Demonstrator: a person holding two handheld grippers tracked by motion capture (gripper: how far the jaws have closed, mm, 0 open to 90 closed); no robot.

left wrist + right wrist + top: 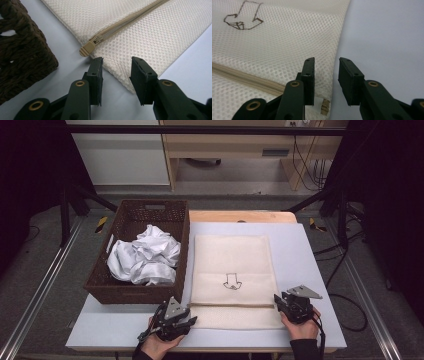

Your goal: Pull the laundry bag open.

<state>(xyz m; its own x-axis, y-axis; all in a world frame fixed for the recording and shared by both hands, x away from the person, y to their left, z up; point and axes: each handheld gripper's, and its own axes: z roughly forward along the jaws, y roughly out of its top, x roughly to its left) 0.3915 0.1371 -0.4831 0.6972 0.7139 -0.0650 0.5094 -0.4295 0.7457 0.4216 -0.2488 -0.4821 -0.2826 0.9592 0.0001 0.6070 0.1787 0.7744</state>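
Note:
A cream mesh bag (232,265) lies flat on the pale table, with a small arrow (232,282) drawn on it and a zipper across its near end. My left gripper (191,320) is at the bag's near left corner. In the left gripper view its jaws (117,61) stand open just short of the mesh (150,30), beside the tan zipper pull (87,48). My right gripper (279,301) is at the near right corner. Its jaws (326,61) are open over the bag's side edge (274,50), above the zipper's end stop (325,107). Neither holds anything.
A dark wicker basket (130,295) stands left of the bag and holds crumpled white cloth (147,255). Its corner (22,50) is close to the left jaw. Bare table (310,265) runs along the bag's right side. The table's near edge is just behind both hands.

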